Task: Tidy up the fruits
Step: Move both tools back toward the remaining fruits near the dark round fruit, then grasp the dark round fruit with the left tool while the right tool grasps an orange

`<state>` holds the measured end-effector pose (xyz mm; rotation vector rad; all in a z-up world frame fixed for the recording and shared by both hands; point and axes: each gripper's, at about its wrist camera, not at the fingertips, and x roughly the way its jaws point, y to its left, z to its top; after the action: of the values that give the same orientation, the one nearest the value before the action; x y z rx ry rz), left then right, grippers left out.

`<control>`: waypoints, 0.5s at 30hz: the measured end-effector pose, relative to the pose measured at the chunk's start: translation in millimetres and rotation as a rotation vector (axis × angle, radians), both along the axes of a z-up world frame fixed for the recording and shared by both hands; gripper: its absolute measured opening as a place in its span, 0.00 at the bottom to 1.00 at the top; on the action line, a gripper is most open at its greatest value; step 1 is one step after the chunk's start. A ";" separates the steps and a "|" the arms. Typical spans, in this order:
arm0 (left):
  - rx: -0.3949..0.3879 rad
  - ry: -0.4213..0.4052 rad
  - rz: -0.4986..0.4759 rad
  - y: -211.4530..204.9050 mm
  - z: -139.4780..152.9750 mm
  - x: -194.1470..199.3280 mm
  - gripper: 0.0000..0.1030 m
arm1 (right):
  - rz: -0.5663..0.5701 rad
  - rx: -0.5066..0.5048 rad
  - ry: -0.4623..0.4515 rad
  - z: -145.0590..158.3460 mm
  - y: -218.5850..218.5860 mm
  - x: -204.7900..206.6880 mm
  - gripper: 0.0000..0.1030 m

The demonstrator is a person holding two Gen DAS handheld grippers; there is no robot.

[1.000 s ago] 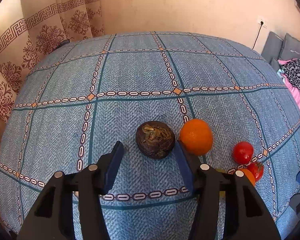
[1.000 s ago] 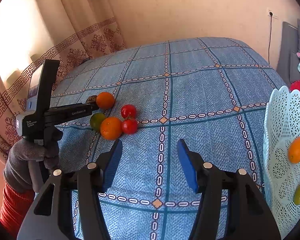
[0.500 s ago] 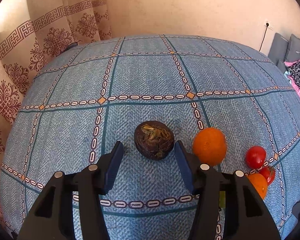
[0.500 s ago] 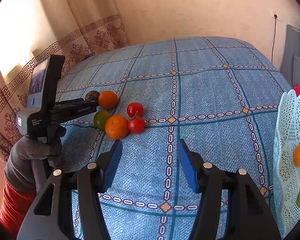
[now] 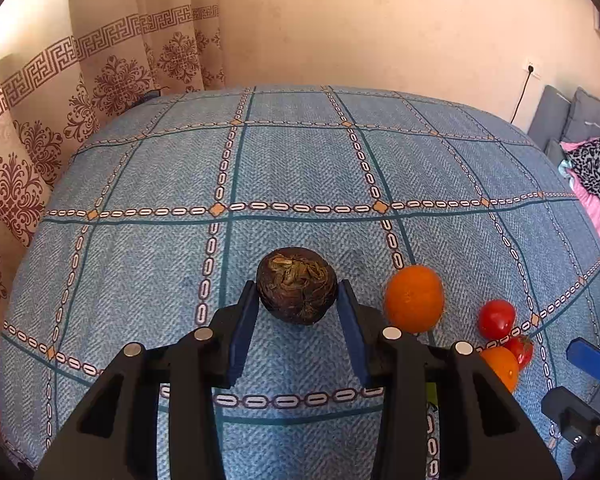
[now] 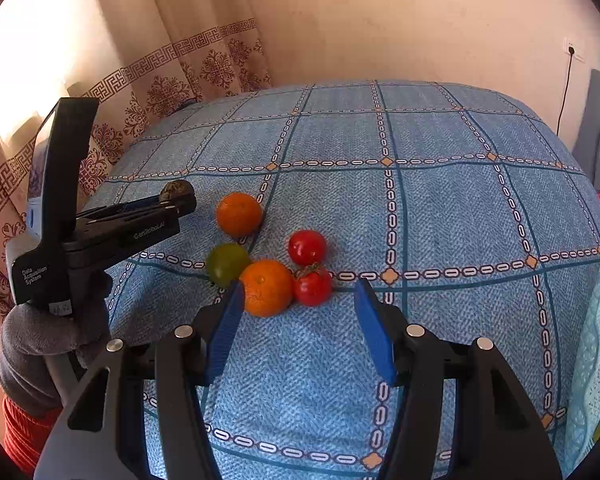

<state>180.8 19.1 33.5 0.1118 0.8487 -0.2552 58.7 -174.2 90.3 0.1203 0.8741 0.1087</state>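
Fingers of our left gripper (image 5: 297, 300) flank the dark brown fruit (image 5: 297, 291) on the blue bedspread (image 5: 300, 168), narrowed to touching it, ready to lift. Our right gripper (image 6: 300, 316) gapes wide toward the orange (image 6: 267, 287) at eleven o'clock; the basket (image 6: 592, 344) waits at three.

The left black hand-held gripper with blue finger pads (image 5: 298, 294) reaches forward low over the blue patterned bed cover (image 5: 300, 168), its jaws narrowed around a dark brown wrinkled round fruit (image 5: 297, 290), both pads right against its sides. From the right wrist view, a grey-gloved left hand (image 6: 44, 344) with a red sleeve cuff grips its handle near that bed cover's left edge. The right black hand-held gripper with blue pads (image 6: 300, 304) hovers above the bed cover, jaws spread wide, holding nothing.
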 end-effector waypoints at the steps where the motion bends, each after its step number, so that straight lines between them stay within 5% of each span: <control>1: 0.000 -0.009 0.012 3.1 3.3 -2.1 0.40 | 0.010 -0.005 -0.004 0.3 4.0 4.2 0.57; 15: -0.062 -0.059 0.122 45.1 29.1 -8.9 0.40 | 0.092 -0.011 0.058 -14.6 47.2 85.1 0.57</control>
<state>171.9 64.2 62.7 0.0093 0.7853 -0.1630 143.9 -127.0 75.7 0.0732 0.9379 0.1872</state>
